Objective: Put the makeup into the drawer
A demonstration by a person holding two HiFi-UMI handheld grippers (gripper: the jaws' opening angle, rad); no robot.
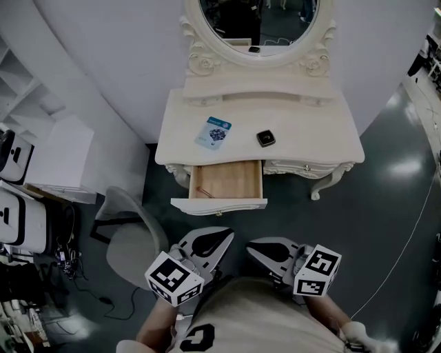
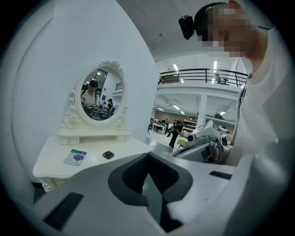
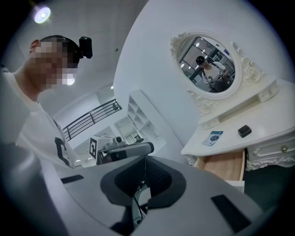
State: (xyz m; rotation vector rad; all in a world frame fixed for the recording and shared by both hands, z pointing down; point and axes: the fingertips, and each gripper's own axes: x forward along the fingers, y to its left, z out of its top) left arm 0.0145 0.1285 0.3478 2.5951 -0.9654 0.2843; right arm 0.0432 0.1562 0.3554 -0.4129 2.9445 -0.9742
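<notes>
The left gripper (image 1: 222,238) and right gripper (image 1: 256,247) are held closed and empty, well short of the pulled-out drawer (image 1: 227,180); beyond it lie the black compact (image 1: 266,138) and blue packet (image 1: 213,132). Jaws are best parted before the reach.

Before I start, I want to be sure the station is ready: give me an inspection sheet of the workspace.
surface: white dressing table, top mostly bare.
job's things: blue packet and black compact on the top, apart; drawer pulled open.
clutter: nothing seen.
grippers: left gripper and right gripper both shut, empty, short of the table.
cables: loose cables on the floor at left.
surroundings: grey chair beside the drawer; oval mirror behind.
</notes>
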